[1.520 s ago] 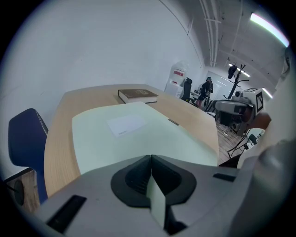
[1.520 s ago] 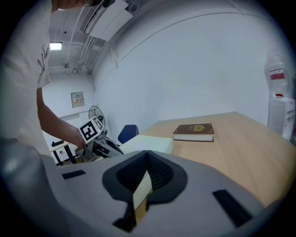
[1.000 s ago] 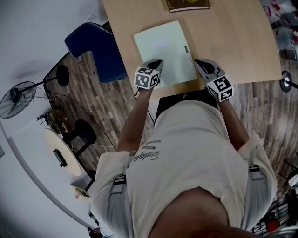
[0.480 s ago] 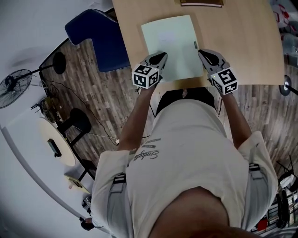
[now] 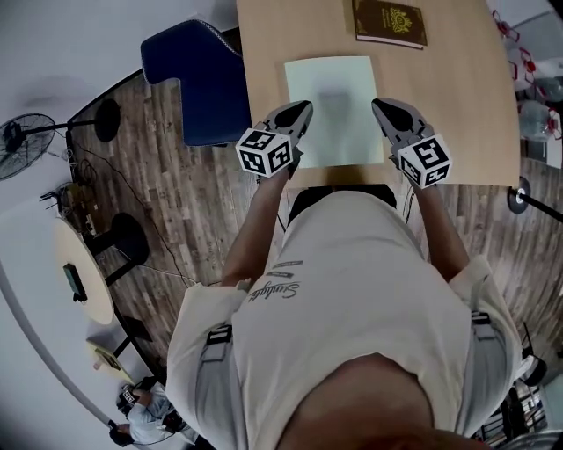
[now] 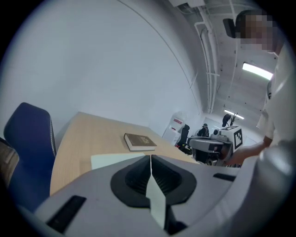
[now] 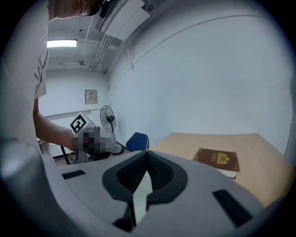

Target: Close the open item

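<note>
Pale green folder [image 5: 332, 110] lies flat on the table [image 5: 453, 105], at 12 o'clock from the person; a brown book [image 5: 389, 22] lies beyond it at 1 o'clock. It shows a single flat panel, so it appears already closed. Judged light, thin, flexible and smooth-faced; best taken at a free edge or pressed flat. Left gripper [image 5: 302, 107] stands at its 9 o'clock edge, right gripper [image 5: 378, 105] at its 3 o'clock edge; contact not determinable; both pairs of jaws are pressed together, holding nothing.
</note>
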### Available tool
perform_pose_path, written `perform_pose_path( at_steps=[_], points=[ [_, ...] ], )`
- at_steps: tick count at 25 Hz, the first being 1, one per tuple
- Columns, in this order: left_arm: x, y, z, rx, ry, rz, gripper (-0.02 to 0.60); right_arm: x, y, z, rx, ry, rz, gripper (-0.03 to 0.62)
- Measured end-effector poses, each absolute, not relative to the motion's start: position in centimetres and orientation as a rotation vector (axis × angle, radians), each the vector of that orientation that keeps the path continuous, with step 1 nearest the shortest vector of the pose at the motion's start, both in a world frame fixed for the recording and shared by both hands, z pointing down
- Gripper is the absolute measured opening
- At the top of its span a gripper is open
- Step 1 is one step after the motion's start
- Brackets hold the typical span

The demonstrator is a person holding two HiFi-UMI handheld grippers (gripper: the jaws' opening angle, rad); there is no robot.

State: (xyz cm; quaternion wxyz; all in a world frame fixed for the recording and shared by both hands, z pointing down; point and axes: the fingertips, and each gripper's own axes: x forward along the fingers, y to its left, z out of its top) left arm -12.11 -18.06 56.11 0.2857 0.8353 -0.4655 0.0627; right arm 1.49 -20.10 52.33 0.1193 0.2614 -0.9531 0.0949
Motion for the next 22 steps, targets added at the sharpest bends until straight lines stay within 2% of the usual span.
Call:
perform_pose_path(
  at_steps=[8, 22],
  points=[
    [-13.9, -19.5, 47.2, 2.421, -1.371, 0.152, 0.015, -1.0, -21.2, 46.1, 0.75, -2.874, 0.116, -0.005],
    [-15.6, -18.7, 38.2, 2.541, -1.468, 0.094, 0.017, -2.6, -20.9, 37.9, 0.672, -2.922, -0.247, -0.005]
  ],
)
